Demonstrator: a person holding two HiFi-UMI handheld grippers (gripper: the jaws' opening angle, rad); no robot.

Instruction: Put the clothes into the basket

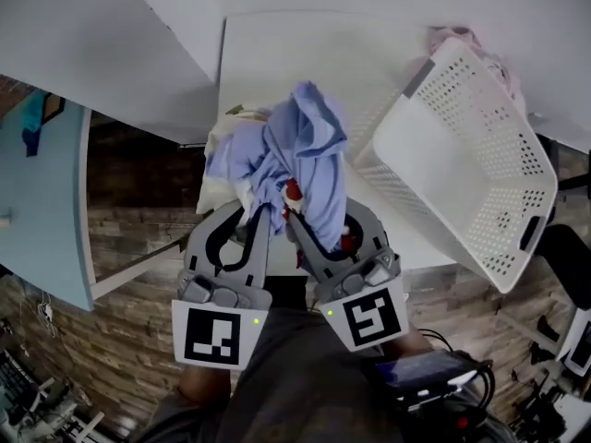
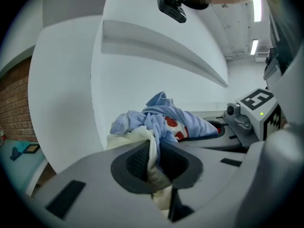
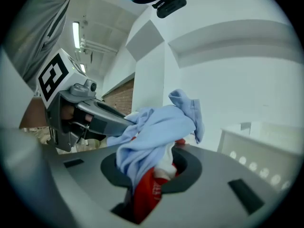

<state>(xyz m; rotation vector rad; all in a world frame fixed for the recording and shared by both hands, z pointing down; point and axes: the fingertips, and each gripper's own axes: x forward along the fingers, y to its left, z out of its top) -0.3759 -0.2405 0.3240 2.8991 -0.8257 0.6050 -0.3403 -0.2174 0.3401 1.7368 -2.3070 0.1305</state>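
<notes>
White bench [image 1: 277, 53] fills the top of my head view, with brick below its near edge. I hold the clothes [image 1: 300, 150] bunched over that edge between both claws, I judge so the whole bundle can go across in one lift. My left claw [image 2: 153, 161] is pinched nearly closed on a cream fold, and my right claw [image 3: 149, 175] is clamped on thicker blue and red cloth. The basket [image 1: 434, 155] sits tilted to my right, mouth towards me, with nothing showing inside. I cannot tell how many garments the bundle holds. Something pink [image 1: 452, 37] behind the basket is mostly hidden.
</notes>
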